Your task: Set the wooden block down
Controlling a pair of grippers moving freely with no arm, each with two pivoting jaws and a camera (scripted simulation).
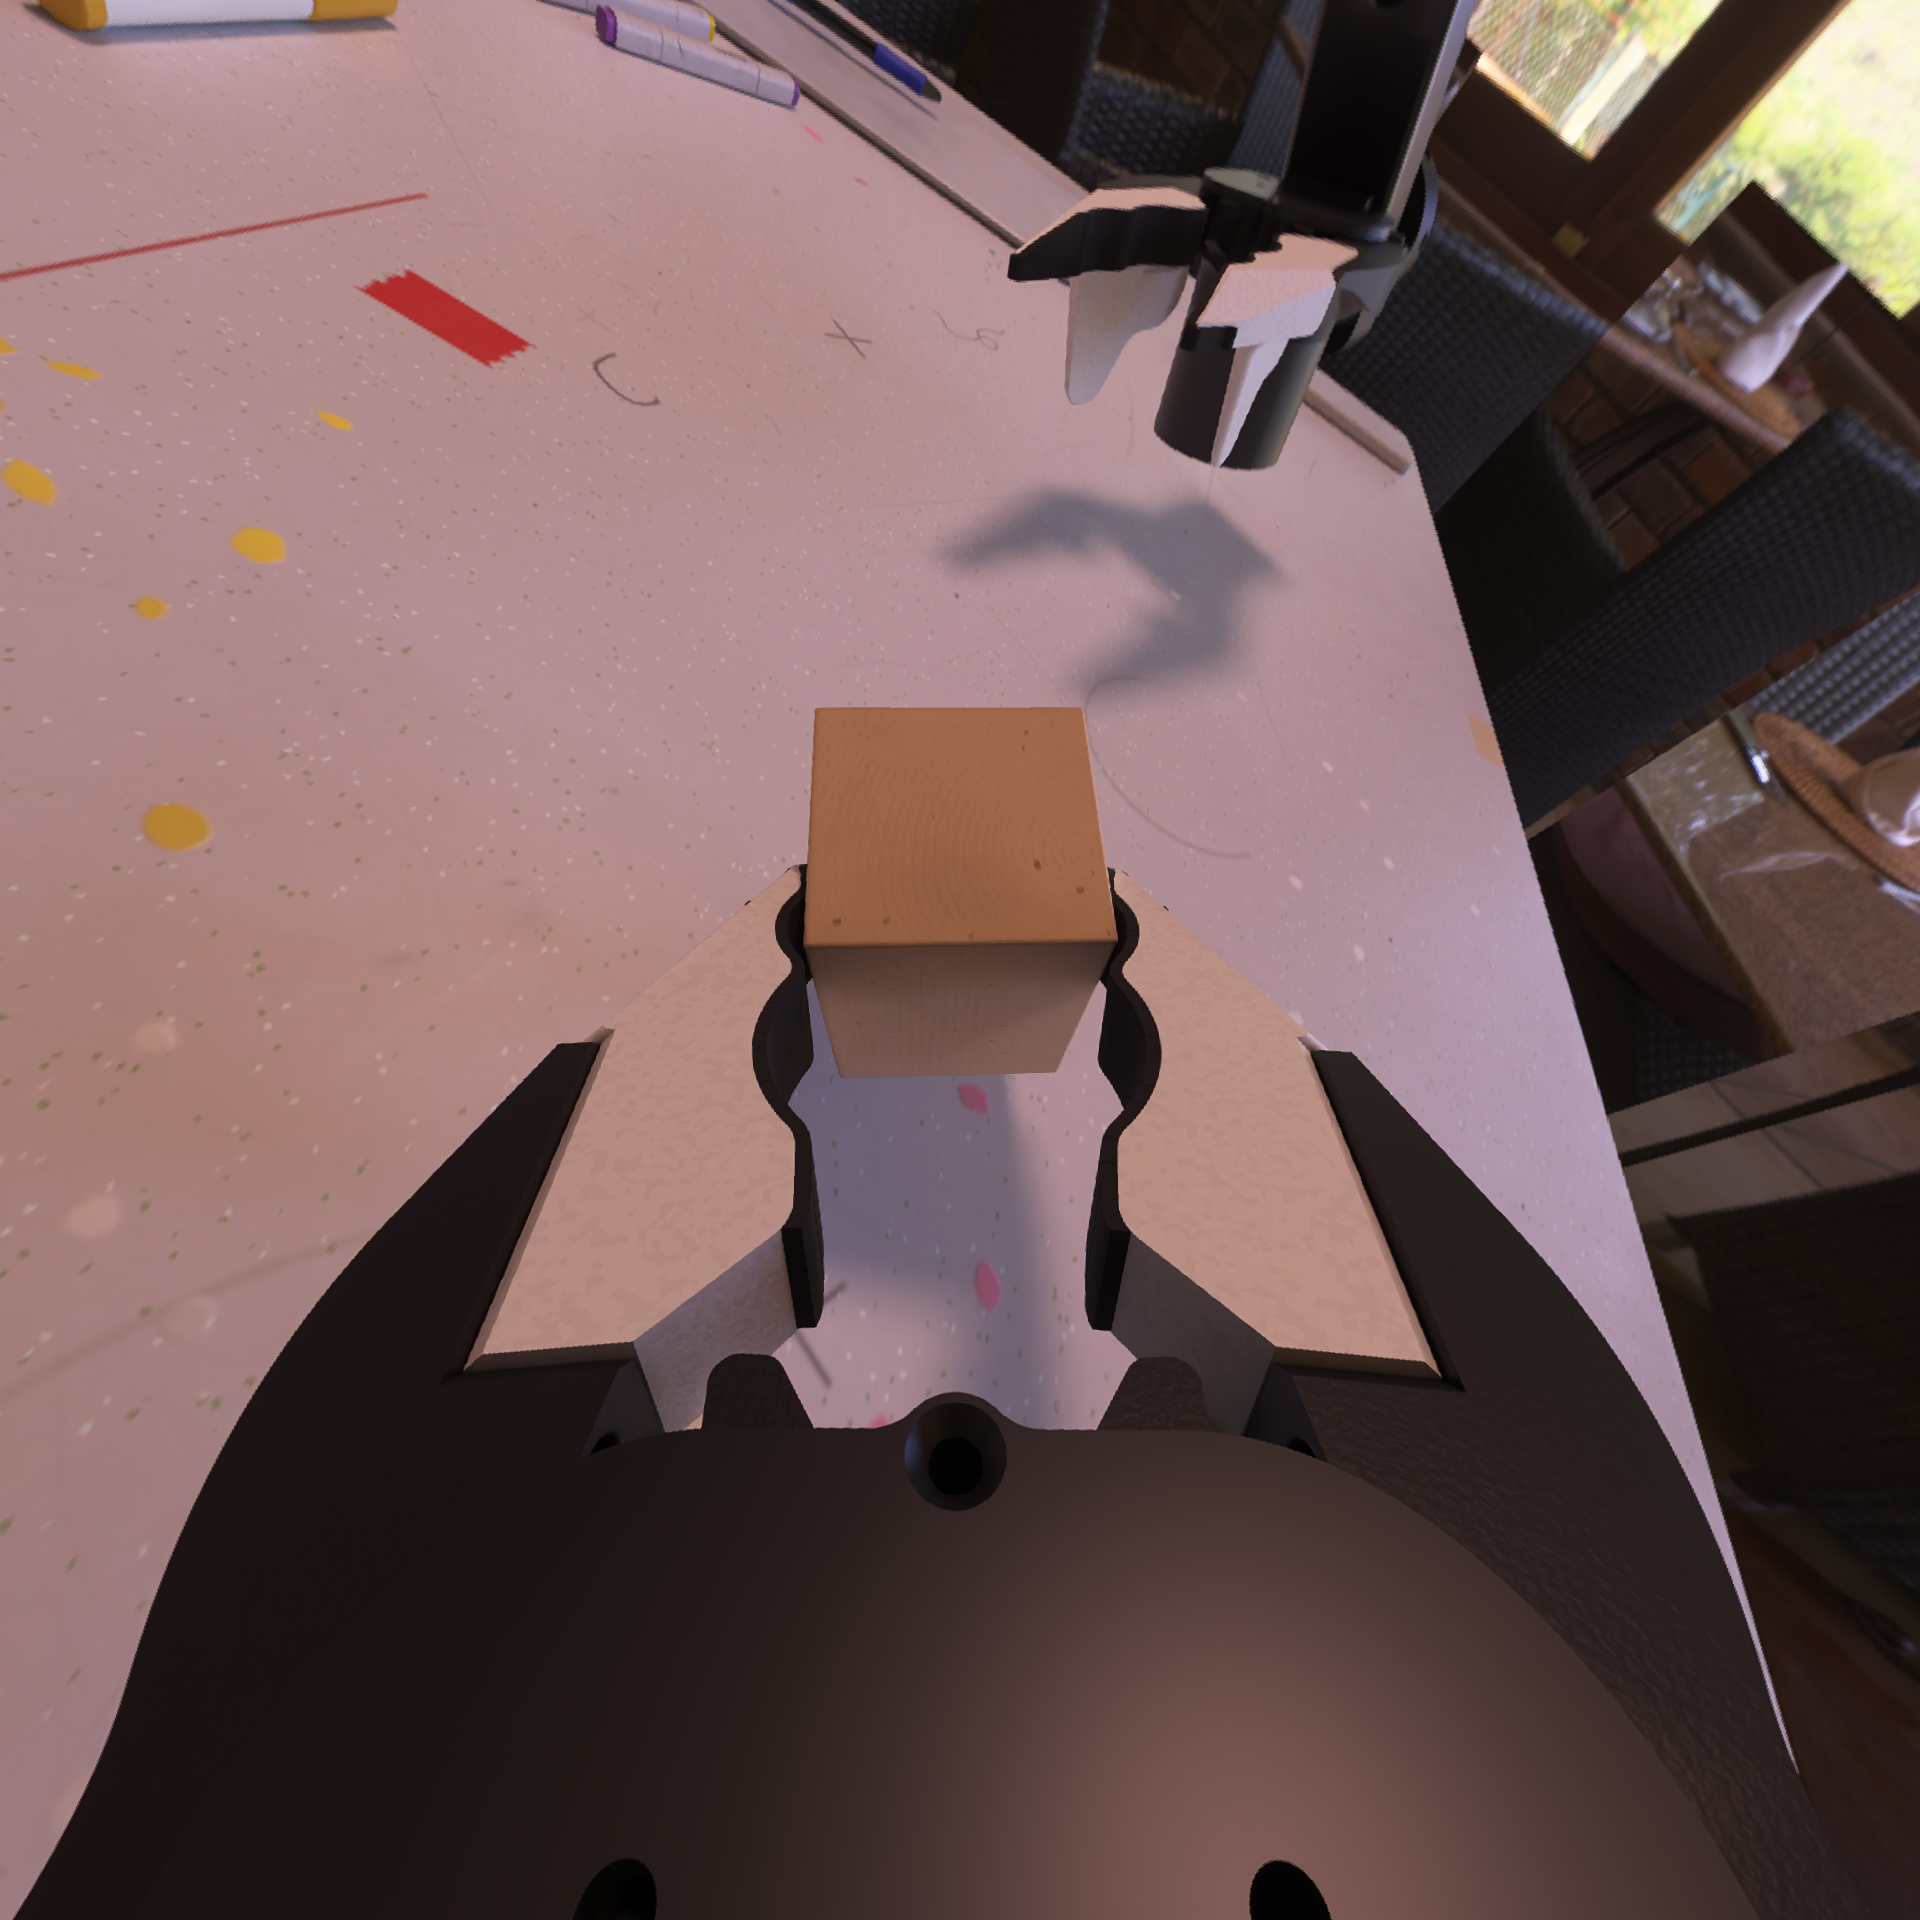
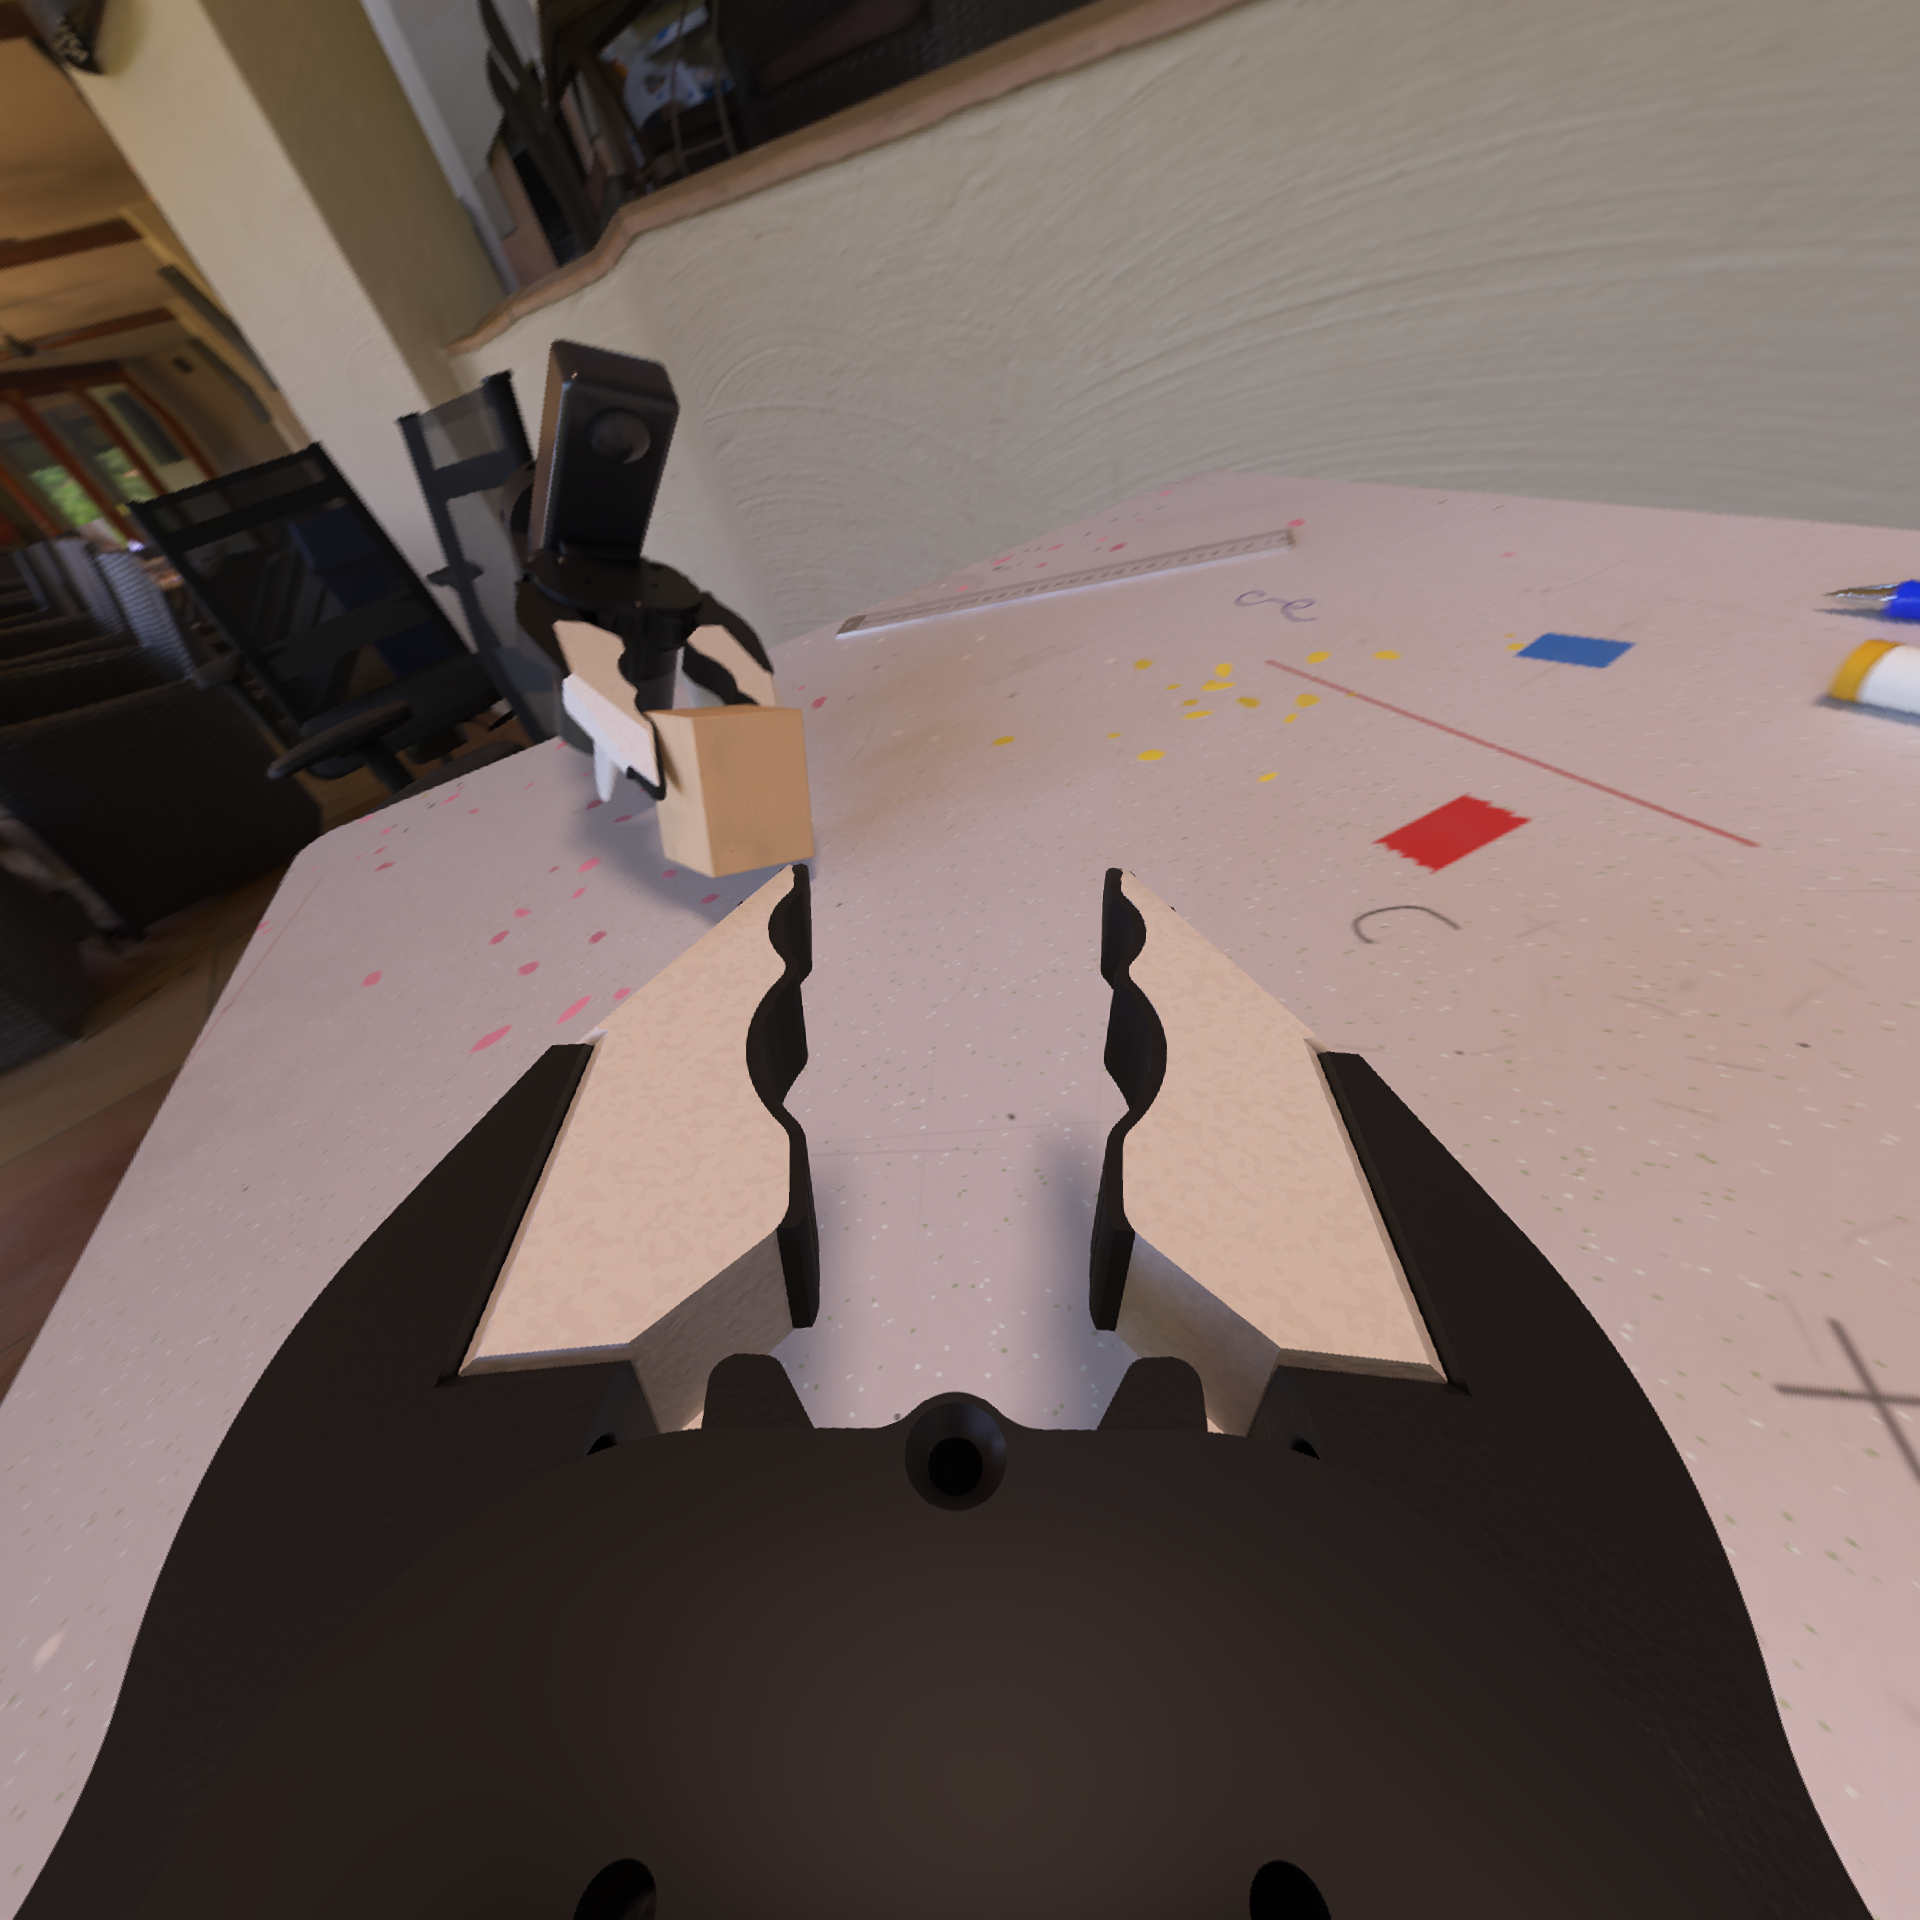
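The wooden block (image 1: 951,862) is a plain light-brown cube held between the tips of my left gripper (image 1: 956,914), which is shut on it and keeps it a little above the speckled pinkish table (image 1: 520,675). In the right wrist view the block (image 2: 740,790) hangs in the left gripper (image 2: 665,727) near the table's left corner, just above the surface. My right gripper (image 2: 954,883) is open and empty over the table. It also shows in the left wrist view (image 1: 1174,353), hovering far right above its shadow.
The table's right edge (image 1: 1538,935) is near the block, with dark chairs beyond. A red tape patch (image 1: 447,317), markers (image 1: 696,47) and a ruler (image 2: 1070,587) lie farther off. A blue patch (image 2: 1574,649) and a glue tube (image 2: 1881,675) lie at the right.
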